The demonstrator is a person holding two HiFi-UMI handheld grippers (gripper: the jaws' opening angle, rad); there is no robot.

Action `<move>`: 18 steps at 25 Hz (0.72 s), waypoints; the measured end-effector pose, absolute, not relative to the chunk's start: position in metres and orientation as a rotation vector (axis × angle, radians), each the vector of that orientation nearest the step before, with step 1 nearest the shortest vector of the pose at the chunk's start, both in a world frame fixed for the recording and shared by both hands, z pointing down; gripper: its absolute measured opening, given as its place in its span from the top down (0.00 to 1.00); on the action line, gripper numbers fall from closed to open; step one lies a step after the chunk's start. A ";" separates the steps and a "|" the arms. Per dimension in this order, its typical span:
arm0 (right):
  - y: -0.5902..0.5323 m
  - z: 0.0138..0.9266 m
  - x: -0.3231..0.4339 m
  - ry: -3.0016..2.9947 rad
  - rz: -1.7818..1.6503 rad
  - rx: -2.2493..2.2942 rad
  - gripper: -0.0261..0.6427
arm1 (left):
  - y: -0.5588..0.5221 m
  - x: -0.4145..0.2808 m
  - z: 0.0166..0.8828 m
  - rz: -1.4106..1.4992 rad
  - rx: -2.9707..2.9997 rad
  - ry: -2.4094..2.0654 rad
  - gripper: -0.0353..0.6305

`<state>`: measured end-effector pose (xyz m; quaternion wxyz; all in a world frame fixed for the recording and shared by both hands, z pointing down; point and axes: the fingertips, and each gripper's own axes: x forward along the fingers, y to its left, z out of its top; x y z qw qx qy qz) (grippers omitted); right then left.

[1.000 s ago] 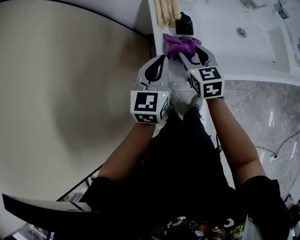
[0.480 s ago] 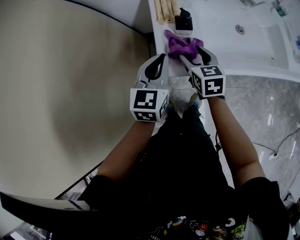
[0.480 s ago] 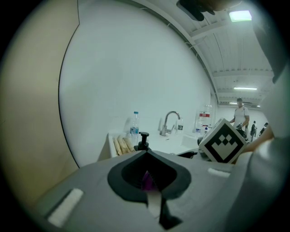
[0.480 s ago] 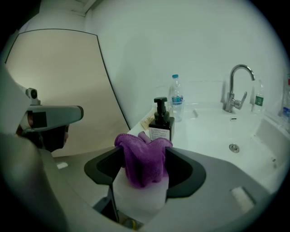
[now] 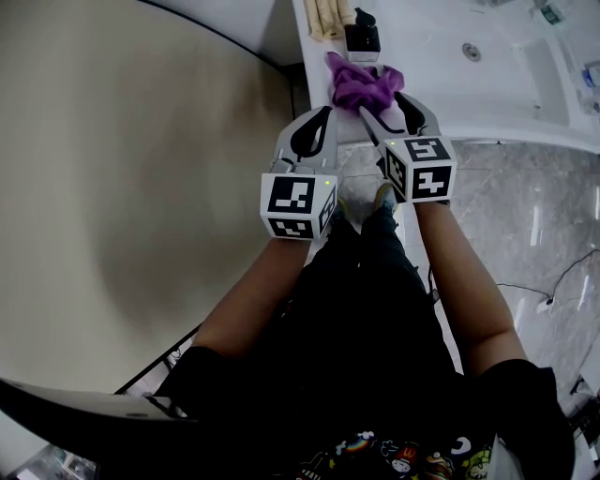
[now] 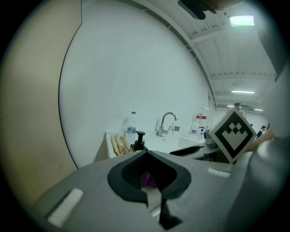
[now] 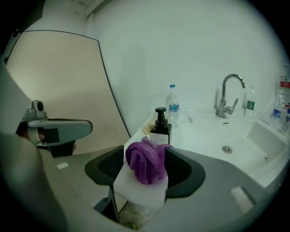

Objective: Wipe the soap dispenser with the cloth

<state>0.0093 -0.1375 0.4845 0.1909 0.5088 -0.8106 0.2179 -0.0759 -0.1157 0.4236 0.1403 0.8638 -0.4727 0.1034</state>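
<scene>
The black pump soap dispenser (image 5: 362,37) stands at the left end of the white counter (image 5: 422,94); the right gripper view shows this soap dispenser (image 7: 160,128) just beyond the jaws. A bunched purple cloth (image 5: 361,82) is pinched in my right gripper (image 5: 382,105), a short way in front of the dispenser and apart from it. The cloth (image 7: 146,161) bulges up between the jaws of my right gripper (image 7: 142,180). My left gripper (image 5: 322,120) hovers to the left of the cloth, off the counter's edge. Its jaws are shut with nothing held, and the left gripper (image 6: 149,183) points at the dispenser (image 6: 139,141).
Wooden sticks (image 5: 328,17) lie left of the dispenser at the counter's end. A water bottle (image 7: 172,108) stands behind it. A sink basin with a drain (image 7: 227,149) and a chrome faucet (image 7: 229,94) lies to the right. A beige wall (image 5: 141,187) bounds the left side.
The head view has shifted slightly. Both grippers keep much the same pose, and the cloth stays in the right gripper about as far from the dispenser.
</scene>
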 end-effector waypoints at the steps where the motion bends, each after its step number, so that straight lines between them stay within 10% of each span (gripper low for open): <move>1: -0.135 0.476 0.009 -2.287 0.600 1.444 0.53 | -0.115 -0.075 0.420 0.291 2.503 -1.362 0.94; 18: -0.123 0.326 0.017 -2.454 0.221 1.734 0.93 | -0.124 -0.054 0.321 0.117 2.717 -1.365 0.94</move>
